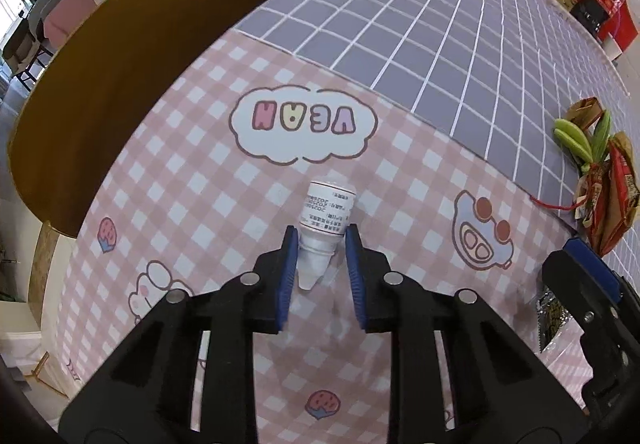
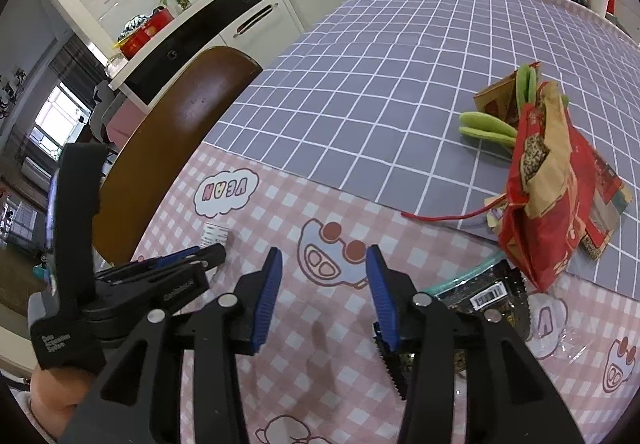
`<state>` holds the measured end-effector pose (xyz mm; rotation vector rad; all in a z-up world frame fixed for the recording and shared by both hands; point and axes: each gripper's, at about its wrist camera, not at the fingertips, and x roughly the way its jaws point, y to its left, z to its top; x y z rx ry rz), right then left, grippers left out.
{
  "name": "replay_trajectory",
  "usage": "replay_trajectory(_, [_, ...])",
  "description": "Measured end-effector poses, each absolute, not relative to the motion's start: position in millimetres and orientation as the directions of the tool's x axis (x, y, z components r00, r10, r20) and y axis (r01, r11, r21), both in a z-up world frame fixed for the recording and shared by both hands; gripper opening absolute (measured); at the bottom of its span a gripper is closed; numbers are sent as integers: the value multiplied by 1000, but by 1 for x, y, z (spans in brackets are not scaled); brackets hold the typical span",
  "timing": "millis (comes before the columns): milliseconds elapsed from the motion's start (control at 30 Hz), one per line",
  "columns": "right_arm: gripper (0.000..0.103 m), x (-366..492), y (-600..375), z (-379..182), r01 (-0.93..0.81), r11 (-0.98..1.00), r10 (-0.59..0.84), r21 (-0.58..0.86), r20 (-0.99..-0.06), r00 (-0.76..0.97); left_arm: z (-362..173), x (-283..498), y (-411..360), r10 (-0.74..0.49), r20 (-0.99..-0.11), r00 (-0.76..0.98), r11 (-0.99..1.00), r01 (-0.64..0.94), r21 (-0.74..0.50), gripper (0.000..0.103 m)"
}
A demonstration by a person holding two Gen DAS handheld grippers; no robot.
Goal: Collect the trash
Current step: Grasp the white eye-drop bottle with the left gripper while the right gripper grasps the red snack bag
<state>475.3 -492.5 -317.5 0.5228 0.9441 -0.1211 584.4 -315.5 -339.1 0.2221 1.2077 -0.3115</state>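
- White plastic, small and capped with a tapered nozzle: the little bottle (image 1: pixel 326 222) lies on its side on the pink gingham tablecloth (image 1: pixel 192 203), nozzle towards the camera, printed label facing up, at about 6 o'clock from the "VEAN" cloud print (image 1: pixel 303 123).
- Left gripper (image 1: pixel 322 240) — its blue pads sit on either side of the bottle's shoulder and neck. The left pad looks to touch the shoulder; on the right a sliver of gap may remain, and the fisheye makes it hard to be sure, so I judge the jaws closed around the bottle but not certainly pinching it.
- Handling: the bottle should be light, stiff and smooth, and being round it will likely roll or squirt out if squeezed on the sloping neck. The labelled cylinder, at 12 o'clock from the pads, looks the safer place to hold.
- Right gripper (image 2: pixel 324 276) is released — jaws apart with only tablecloth between them. A dark foil wrapper (image 2: pixel 488 300) with a barcode and serrated edge lies at 3 o'clock of it, partly under the right finger.
- That wrapper will be thin, crinkly and slippery; a flat edge is the place to nip it.
- Red and brown paper bag (image 2: pixel 556 179), with green pods beside it, lies at 2 o'clock on the grey checked cloth (image 2: pixel 380 63).
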Motion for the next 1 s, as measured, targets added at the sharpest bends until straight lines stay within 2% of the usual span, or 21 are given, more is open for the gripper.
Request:
replay_trajectory(200, [43,464,-497,-299,321,876,92,360,-778,622,-313,569,-313,-175,-923,343,938,343,-50,24])
replay_trajectory(300, [45,449,-504,-276,341,881,20,329,-745,667,-299,560,-318,-214,-914,344,932,352,-85,24])
replay_trajectory(400, [58,430,-510,-253,395,886,-123,243,-699,705,-284,548,-331,-253,-904,345,918,381,-111,24])
replay_trajectory(467, [72,420,-515,-245,464,869,-242,172,-671,701,-279,541,-338,-269,-898,347,909,400,-118,24])
replay_trajectory(500, [74,418,-518,-244,501,854,-291,142,-667,686,-276,539,-340,-276,-897,345,905,407,-122,24])
replay_trajectory(600, [74,422,-531,-256,575,812,-355,103,-696,625,-271,533,-352,-291,-895,339,895,427,-129,24])
replay_trajectory(933, [74,456,-546,-310,591,804,-330,63,-779,533,-274,529,-364,-283,-904,320,891,436,-125,24])
replay_trajectory(1000, [61,458,-551,-318,570,817,-290,89,-792,538,-274,526,-364,-284,-904,320,890,438,-125,24])
